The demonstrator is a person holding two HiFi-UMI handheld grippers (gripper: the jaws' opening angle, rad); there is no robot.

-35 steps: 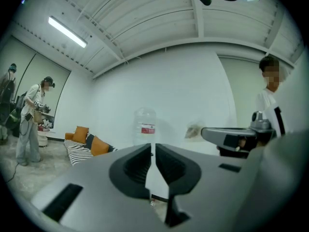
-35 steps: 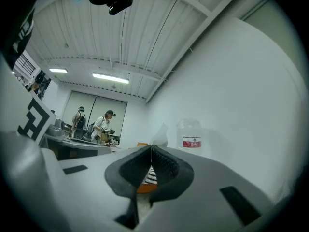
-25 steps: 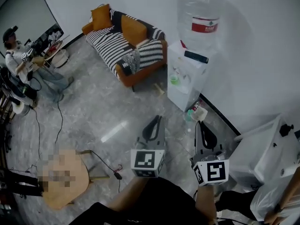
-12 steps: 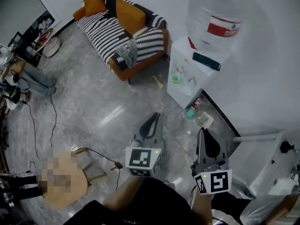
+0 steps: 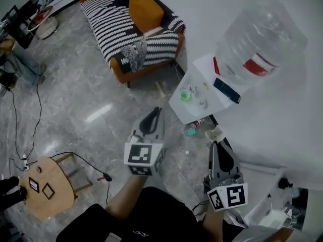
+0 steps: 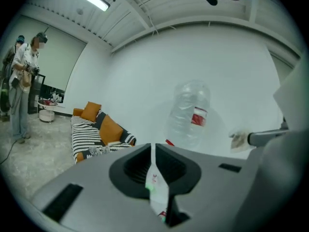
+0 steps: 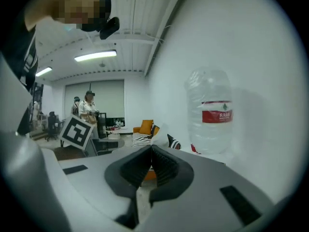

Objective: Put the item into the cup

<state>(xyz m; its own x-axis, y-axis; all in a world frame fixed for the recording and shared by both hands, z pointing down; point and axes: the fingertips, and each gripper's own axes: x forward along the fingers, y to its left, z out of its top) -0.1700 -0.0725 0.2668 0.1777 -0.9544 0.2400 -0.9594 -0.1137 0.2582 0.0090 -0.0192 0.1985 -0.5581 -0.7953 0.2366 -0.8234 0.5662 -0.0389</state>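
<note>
From the head view, the left gripper [image 5: 154, 112] and the right gripper [image 5: 219, 146] are both held out over a grey marble floor [image 5: 91, 100]. The fingers of each are clenched together and grasp nothing. A small green cup [image 5: 185, 95] stands on top of a white water dispenser [image 5: 199, 110], ahead and to the right of the left fingers and ahead and to the left of the right fingers, apart from both. Beyond the cup a large clear water bottle with a red label [image 5: 257, 44] sits on the dispenser. A small bottle [image 5: 191, 130] lies on the floor between the two pairs of fingers, at the dispenser's foot. A black-and-white striped sofa with orange cushions [image 5: 126, 29] stands far ahead of the left fingers.

In the left gripper view the fingers [image 6: 130, 166] meet at their tips with nothing held. The water bottle [image 6: 189, 115] rises just right of the tips, and the sofa [image 6: 96, 132] lies to their left.

In the right gripper view the fingers [image 7: 169, 168] are likewise pressed shut and empty. The water bottle [image 7: 215, 115] stands to their right. The left gripper's marker cube [image 7: 77, 132] shows to their left.
</note>
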